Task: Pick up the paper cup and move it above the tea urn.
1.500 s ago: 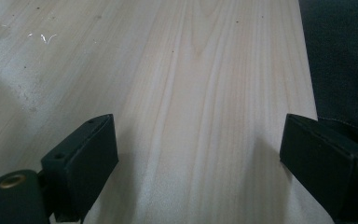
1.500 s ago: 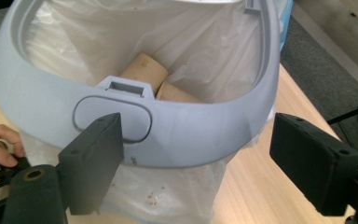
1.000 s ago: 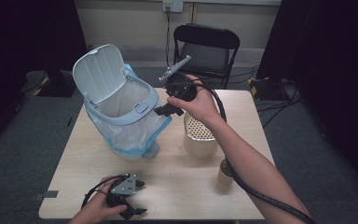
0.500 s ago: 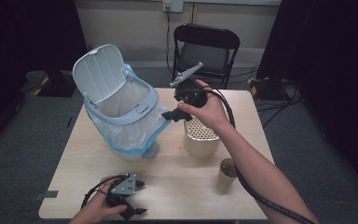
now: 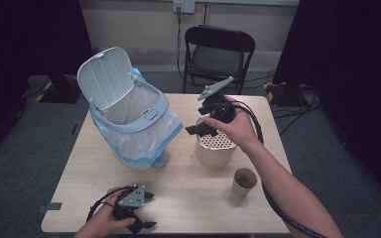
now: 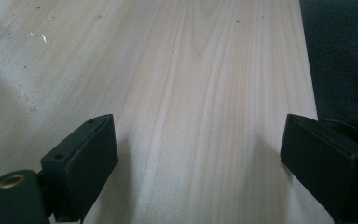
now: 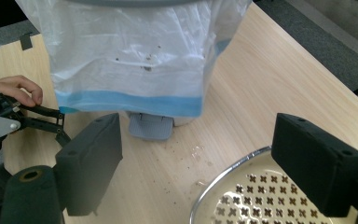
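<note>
A round cream canister with a perforated metal strainer top (image 5: 215, 147) stands on the right half of a pale wooden table (image 5: 188, 198). The right gripper (image 5: 202, 130) hovers over its rim, jaws spread wide with nothing between them. A second ago this gripper was up beside the mouth of the pedal bin; it has since travelled rightward and down to the canister. In the right gripper view, the strainer's star-shaped holes (image 7: 256, 200) lie directly below the two black jaws, with dark crumbs scattered on the table just beyond the rim. That suggests something was just tipped or dropped at the bin and the hand is now coming to the canister, probably to pick it up or clear its strainer.

Left of the canister, well apart, sits the pale blue pedal bin (image 5: 129, 119), lid raised, lined with a clear bag edged in blue (image 7: 135, 70). A small brown paper cup (image 5: 243, 182) stands near the canister, toward the person.

The left gripper (image 5: 141, 210) rests at the table's near edge, unmoved, its jaws wide apart and empty.
</note>
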{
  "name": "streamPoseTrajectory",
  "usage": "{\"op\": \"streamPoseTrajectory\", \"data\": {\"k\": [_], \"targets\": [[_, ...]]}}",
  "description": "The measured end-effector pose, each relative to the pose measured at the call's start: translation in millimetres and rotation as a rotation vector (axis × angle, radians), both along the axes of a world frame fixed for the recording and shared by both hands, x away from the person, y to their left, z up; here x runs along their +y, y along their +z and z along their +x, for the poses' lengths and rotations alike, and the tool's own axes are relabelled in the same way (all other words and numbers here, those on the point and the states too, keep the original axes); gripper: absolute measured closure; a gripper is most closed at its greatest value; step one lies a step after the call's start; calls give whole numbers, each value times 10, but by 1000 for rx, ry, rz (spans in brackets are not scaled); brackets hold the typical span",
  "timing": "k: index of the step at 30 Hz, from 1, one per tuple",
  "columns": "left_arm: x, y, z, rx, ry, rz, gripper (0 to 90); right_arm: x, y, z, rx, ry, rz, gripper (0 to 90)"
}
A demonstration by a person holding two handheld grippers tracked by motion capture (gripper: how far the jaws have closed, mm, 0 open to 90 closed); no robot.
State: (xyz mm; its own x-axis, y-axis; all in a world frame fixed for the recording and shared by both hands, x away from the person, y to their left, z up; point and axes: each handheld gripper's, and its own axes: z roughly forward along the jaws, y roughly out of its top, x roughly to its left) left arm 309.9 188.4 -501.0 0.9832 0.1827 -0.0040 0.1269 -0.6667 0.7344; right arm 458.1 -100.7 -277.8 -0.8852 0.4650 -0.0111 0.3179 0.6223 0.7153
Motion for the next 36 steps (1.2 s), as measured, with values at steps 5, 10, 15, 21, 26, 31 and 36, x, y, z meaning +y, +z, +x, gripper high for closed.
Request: {"op": "streamPoseTrajectory", "data": {"k": [5,10,15,21,26,31,36], "targets": [[0,0,0,0,0,0,104,-109,-37,-34,8,-15,10,161],[-1,-1,0,3,-1,-2,102,-207,-84,-89,10,-18,6,161],[-2,-3,0,0,1,-3,101,-301,-151,-128,15,-25,8,161],[-3,-4,-4,6,3,-5,101,-407,-220,-161,27,-37,17,162],[-4,-5,-5,7,3,-7,101,-474,-250,-201,28,-38,23,162],[-3,-5,-5,7,3,-6,101,-550,-284,-247,31,-40,33,162],[-4,-5,-4,6,2,-6,101,-622,-333,-300,30,-45,25,162]]}}
